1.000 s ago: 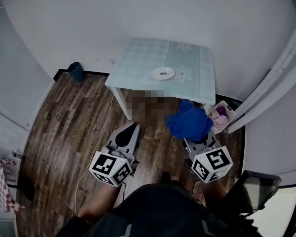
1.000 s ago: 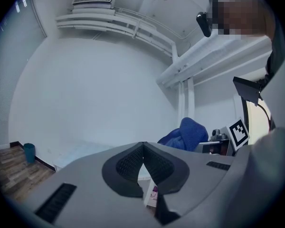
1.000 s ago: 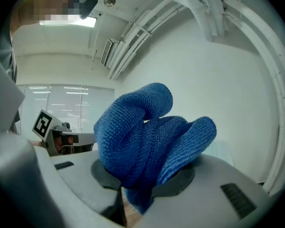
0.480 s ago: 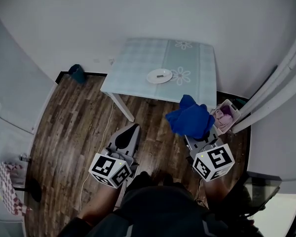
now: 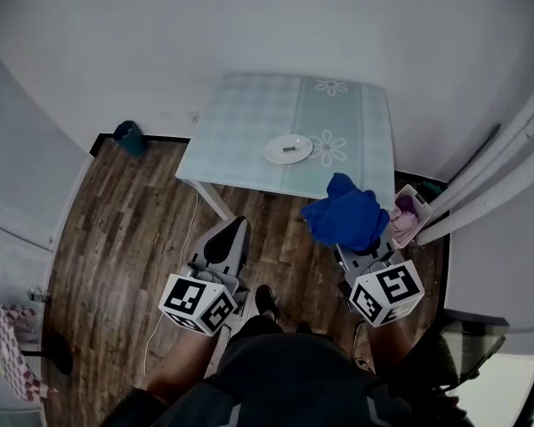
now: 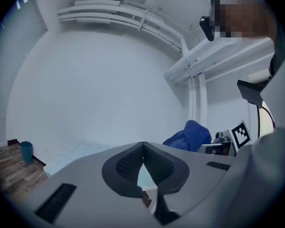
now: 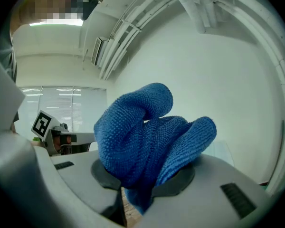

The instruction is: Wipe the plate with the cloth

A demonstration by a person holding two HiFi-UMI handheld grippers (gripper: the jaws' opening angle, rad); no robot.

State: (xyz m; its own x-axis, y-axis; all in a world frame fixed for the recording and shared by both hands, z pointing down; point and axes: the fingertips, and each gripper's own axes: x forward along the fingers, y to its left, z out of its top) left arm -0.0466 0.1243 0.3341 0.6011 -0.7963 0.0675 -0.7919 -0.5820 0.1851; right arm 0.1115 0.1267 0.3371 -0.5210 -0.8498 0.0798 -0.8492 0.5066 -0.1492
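Observation:
A white plate (image 5: pixel 287 149) with a small dark bit on it sits near the middle of a pale green table (image 5: pixel 240 123). My right gripper (image 5: pixel 360 249) is shut on a bunched blue cloth (image 5: pixel 343 217), short of the table's near right corner, above the floor. The right gripper view is filled by that cloth (image 7: pixel 147 141) bulging out of the jaws (image 7: pixel 143 186). My left gripper (image 5: pixel 227 240) hangs shut and empty near the table's front edge. In the left gripper view its pads (image 6: pixel 143 167) meet at the tips, with the blue cloth (image 6: pixel 190 135) off to the right.
A wood floor (image 5: pixel 133 221) lies below both grippers. A dark teal cup (image 5: pixel 129 134) stands by the wall at the left. A basket (image 5: pixel 408 214) with purple cloth sits at the table's right. White wall behind the table; a table leg (image 5: pixel 212 198) stands ahead of my left gripper.
The view has moved forward: table and plate sit lower and nearer in the head view. Both grippers keep their hold and spacing, the cloth still clamped in the right one.

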